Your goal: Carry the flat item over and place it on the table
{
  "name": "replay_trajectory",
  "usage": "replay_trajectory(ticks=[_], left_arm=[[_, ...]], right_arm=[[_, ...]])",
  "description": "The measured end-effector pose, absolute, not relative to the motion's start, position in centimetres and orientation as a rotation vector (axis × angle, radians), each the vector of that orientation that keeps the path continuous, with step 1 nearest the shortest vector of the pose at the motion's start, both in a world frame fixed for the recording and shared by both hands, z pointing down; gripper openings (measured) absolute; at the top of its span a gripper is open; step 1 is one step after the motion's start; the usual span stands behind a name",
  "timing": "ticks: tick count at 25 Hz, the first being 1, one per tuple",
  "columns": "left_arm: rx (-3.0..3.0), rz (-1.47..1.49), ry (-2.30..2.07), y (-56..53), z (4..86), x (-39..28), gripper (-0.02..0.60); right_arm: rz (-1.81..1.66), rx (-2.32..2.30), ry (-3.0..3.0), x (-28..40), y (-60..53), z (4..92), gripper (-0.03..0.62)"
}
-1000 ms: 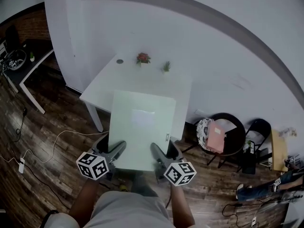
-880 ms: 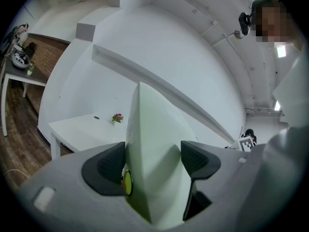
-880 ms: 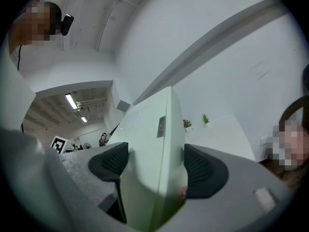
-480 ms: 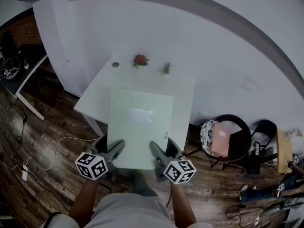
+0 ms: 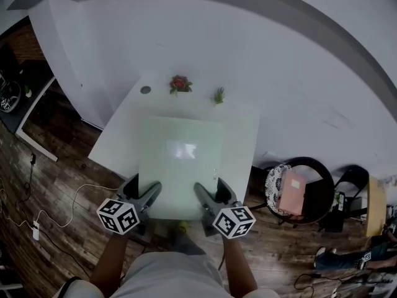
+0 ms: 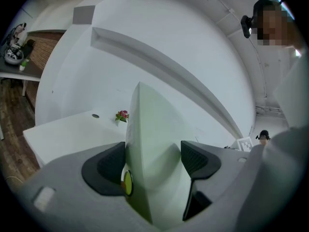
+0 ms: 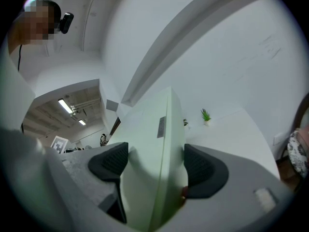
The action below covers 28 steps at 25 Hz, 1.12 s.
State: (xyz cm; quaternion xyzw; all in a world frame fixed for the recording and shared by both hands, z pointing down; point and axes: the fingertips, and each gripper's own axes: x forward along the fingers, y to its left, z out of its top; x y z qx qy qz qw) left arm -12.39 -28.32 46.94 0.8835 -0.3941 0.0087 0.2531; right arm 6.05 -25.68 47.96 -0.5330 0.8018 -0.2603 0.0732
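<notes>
A flat pale-green board [image 5: 180, 163] is held level over the white table [image 5: 118, 141], with its near edge towards me. My left gripper [image 5: 144, 197] is shut on the board's near left edge, and my right gripper [image 5: 208, 197] is shut on its near right edge. In the left gripper view the board [image 6: 152, 149] runs edge-on between the dark pads [image 6: 108, 166]. The right gripper view shows the board [image 7: 154, 163] the same way, with a small grey label on its edge.
A small red flower pot [image 5: 180, 84] and a little green plant [image 5: 218, 95] stand at the table's far edge by the white wall. A black chair [image 5: 298, 188] with a pink item sits right of the table. Cables [image 5: 37, 210] lie on the wooden floor at left.
The table has drawn closer and lower in the head view. The board, still held by both grippers, now lies further over the tabletop.
</notes>
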Motion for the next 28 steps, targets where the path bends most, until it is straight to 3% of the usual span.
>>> replay_trajectory(ticks=[11,28], left_arm=[[2.376,0.052,-1.102,-36.8,47.4,-7.7,0.365],[2.368,0.095,-1.046,-40.3,48.4,-6.6,0.365]], right_arm=[[-0.829,-1.573,2.409,10.7,-34.4,48.7,0.357],[-0.873,-1.627,2.358,11.7,-37.1,49.7,0.357]])
